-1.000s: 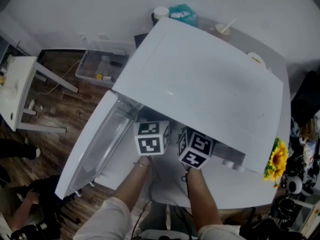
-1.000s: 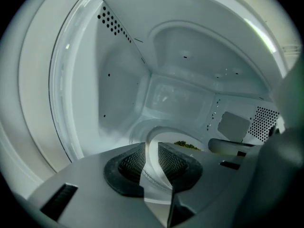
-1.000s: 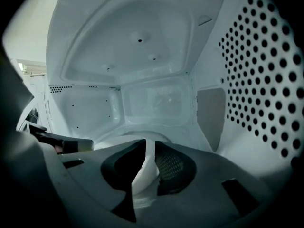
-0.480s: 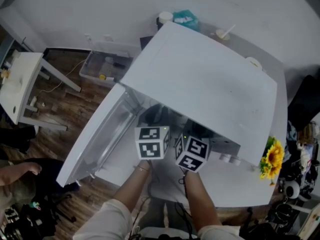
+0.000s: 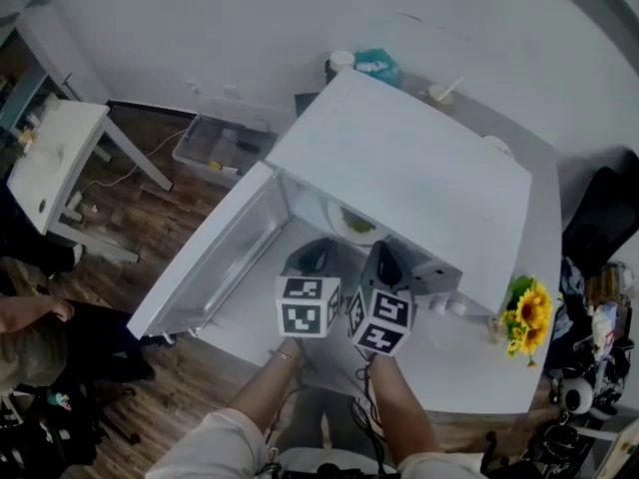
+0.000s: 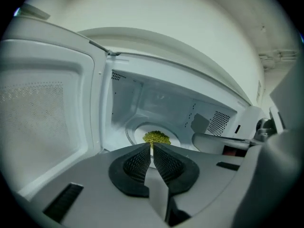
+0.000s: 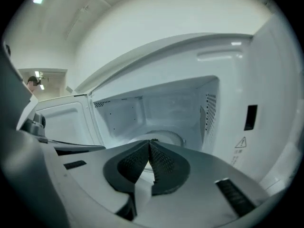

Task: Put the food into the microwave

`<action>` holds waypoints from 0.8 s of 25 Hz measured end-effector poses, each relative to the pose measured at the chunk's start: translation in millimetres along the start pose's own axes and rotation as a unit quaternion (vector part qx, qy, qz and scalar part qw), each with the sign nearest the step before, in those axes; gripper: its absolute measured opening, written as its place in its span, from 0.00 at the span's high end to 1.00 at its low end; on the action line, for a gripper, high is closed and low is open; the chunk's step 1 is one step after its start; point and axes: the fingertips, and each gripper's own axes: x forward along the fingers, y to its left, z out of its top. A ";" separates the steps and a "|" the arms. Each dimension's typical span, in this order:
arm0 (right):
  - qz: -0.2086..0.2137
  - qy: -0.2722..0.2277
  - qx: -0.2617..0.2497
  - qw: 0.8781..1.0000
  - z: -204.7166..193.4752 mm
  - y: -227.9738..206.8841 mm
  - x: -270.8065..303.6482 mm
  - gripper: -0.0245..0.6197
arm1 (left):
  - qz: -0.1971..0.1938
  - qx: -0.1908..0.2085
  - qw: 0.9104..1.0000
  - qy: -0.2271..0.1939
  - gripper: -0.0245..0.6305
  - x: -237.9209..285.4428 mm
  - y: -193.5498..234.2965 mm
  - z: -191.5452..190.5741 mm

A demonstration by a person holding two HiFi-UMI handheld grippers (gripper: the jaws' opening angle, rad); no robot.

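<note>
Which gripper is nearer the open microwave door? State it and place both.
Left. The left gripper is before the microwave mouth on the side of the open door. The right gripper is beside it, farther from the door, toward the control panel.

Food point(image 6: 156, 137) on plate point(image 6: 135, 130) inside microwave point(image 5: 419, 168), beyond left fingers point(image 6: 137, 164); open door point(image 5: 212, 255) left of fingers; flowers point(image 5: 529, 309) on table point(image 5: 469, 367), far right.

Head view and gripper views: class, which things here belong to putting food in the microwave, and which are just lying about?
Job in hand: microwave; its open door; food inside; left gripper and right gripper, both shut and empty.

Lying about: sunflowers; teal packet; cup with straw; box on the floor; side table.
</note>
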 end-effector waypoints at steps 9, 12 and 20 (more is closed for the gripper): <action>0.040 0.004 -0.014 0.999 6.3 8.2 -53.8 0.93 | 0.006 0.005 1.000 -0.011 0.95 -50.9 -30.7 -0.2; 0.052 0.002 -0.014 0.999 8.8 9.3 -72.5 0.93 | 0.008 0.005 1.000 -0.020 0.95 -69.5 -41.5 3.5; 0.083 -0.005 -0.027 0.996 13.6 11.9 -120.2 0.93 | 0.004 0.007 1.000 -0.028 0.95 -118.3 -68.0 2.7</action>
